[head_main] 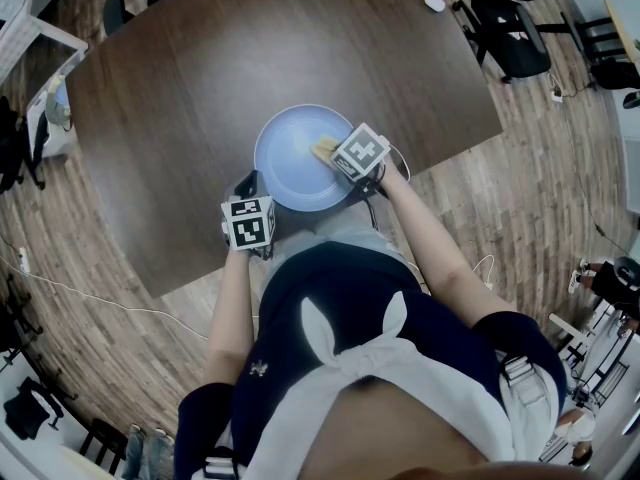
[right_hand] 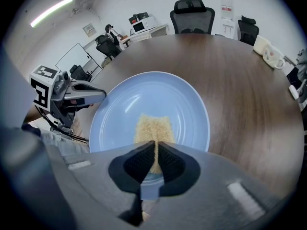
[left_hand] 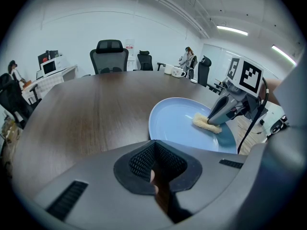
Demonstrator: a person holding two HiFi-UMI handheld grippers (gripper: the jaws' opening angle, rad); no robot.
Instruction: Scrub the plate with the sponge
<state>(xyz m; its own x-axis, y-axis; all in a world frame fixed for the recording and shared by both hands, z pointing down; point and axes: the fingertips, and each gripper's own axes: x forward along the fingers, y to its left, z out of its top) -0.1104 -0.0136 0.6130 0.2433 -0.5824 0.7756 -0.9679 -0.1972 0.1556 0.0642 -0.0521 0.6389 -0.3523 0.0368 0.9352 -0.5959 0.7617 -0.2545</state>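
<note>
Head view. Round pale-blue plate (head_main: 290,158) sits at the near edge of a dark wood-grain tabletop (head_main: 200,78). Right hand-held gripper (head_main: 334,154) reaches in over the plate's right side, tips on a small tan sponge (head_main: 323,148) lying inside the plate, right of centre. Right forearm (head_main: 430,238) stretched forward and angled in to the left. Left hand-held gripper (head_main: 246,185) is off the plate's near-left rim; left forearm (head_main: 232,308) runs nearly straight ahead.

Left gripper view. Left hand-held gripper (left_hand: 154,152): ribbed dark pads pressed together, nothing between them. Plate (left_hand: 175,121) ahead and to the right, smooth and glossy, shallow raised rim. The right hand-held gripper (left_hand: 214,122) slants down onto the sponge (left_hand: 204,123), which lies flat on the plate.

Right gripper view. Right hand-held gripper (right_hand: 155,150) pinches the near end of the sponge (right_hand: 153,126): rough, porous, roughly rectangular, resting in the plate's (right_hand: 120,109) middle. The left hand-held gripper's (right_hand: 102,96) tip is at the plate's left rim; I cannot tell if it is touching.
</note>
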